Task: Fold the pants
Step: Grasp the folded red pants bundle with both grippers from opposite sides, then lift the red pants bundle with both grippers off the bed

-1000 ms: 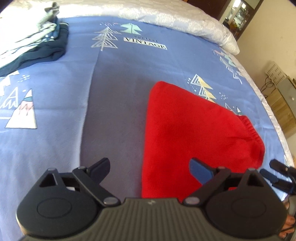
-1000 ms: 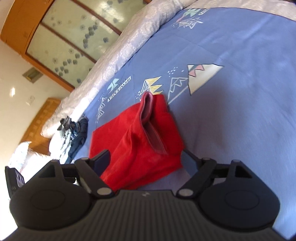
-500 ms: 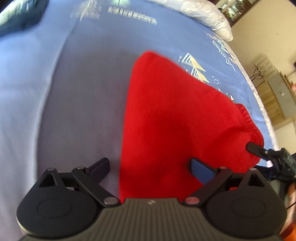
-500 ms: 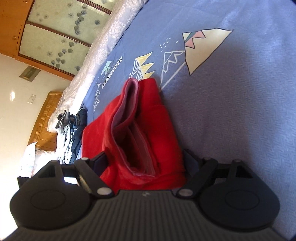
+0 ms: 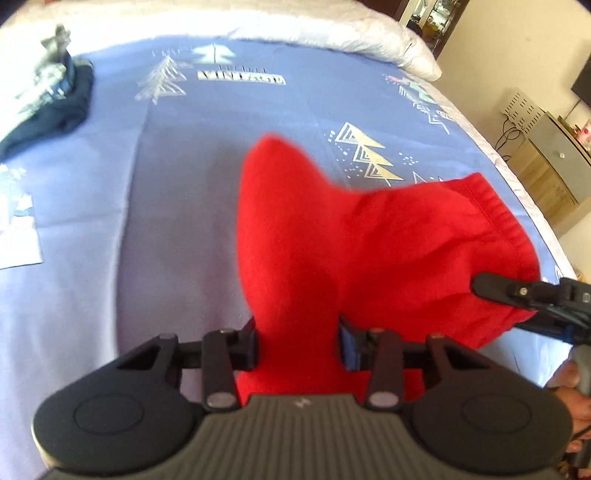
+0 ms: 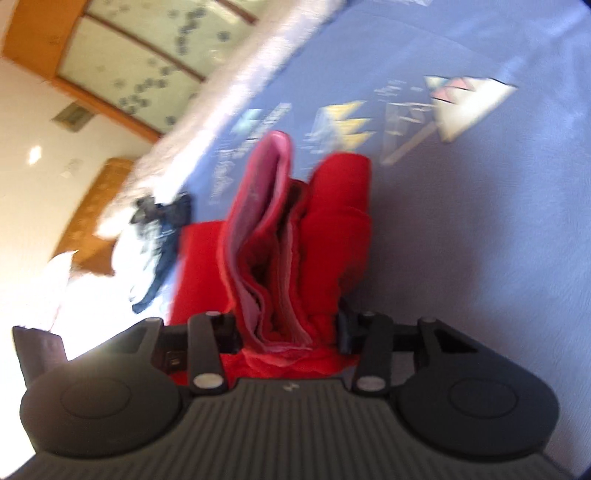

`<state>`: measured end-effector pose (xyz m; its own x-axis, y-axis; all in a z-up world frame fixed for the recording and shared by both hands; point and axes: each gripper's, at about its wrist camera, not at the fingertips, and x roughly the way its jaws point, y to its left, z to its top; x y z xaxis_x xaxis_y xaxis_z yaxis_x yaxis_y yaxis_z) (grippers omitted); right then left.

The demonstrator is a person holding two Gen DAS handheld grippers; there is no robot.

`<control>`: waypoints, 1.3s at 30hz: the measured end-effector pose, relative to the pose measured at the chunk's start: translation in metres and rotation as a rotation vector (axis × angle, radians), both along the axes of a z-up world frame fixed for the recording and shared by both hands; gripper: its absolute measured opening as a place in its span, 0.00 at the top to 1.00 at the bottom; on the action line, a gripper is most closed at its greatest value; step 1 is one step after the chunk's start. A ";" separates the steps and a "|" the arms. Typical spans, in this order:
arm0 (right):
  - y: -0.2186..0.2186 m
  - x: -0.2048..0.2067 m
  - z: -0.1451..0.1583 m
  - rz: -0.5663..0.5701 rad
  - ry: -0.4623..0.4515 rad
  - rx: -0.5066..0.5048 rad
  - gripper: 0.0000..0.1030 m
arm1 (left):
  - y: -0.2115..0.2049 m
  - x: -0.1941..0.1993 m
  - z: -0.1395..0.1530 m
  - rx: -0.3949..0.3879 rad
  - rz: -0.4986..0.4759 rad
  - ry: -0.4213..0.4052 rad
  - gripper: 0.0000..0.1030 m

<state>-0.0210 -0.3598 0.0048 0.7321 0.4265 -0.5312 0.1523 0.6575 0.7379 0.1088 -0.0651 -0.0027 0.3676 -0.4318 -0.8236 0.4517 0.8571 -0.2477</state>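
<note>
The bed point(image 5: 207, 155) carries a smooth blue cover printed with pale triangular trees and lettering, edged at the far side by a white quilted border point(image 5: 332, 33). On it lie the red pants point(image 5: 332, 236), soft and fleecy, bunched into a thick folded wad with a gathered elastic waistband point(image 5: 498, 218) at the right of the left wrist view. A second ago they lay flat on the cover between wide-spread tongs; now their near edge is drawn up off the bed and pinched at both ends.

The left tongs point(image 5: 298, 345) are closing, and the red fabric fills the gap with both pads pressing into it. The right tongs point(image 6: 288, 332) are also closing, clenched on the layered waistband end, where the paler pink inner lining point(image 6: 258, 206) shows in upright folds; earlier this opening lay slack and lower. In the left view the right tongs reach in from the right edge at the waistband.

A crumpled heap of dark navy and grey clothes point(image 5: 48, 99) sits well apart at the far left of the bed. A wooden cabinet point(image 5: 546, 173) stands beyond the bed's right side.
</note>
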 end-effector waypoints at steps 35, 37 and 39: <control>0.062 -0.048 -0.038 0.023 0.151 -0.044 0.31 | 0.056 -0.077 -0.016 0.130 0.158 -0.056 0.41; 0.063 -0.048 -0.038 0.019 0.150 -0.047 0.31 | 0.056 -0.077 -0.016 0.131 0.163 -0.056 0.39; 0.064 -0.048 -0.038 0.016 0.148 -0.054 0.30 | 0.057 -0.078 -0.016 0.130 0.167 -0.056 0.37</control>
<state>-0.0692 -0.2954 -0.0333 0.6372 0.4053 -0.6555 0.2458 0.6992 0.6713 0.0312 -0.0081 -0.0190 0.4721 -0.2530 -0.8445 0.3113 0.9441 -0.1089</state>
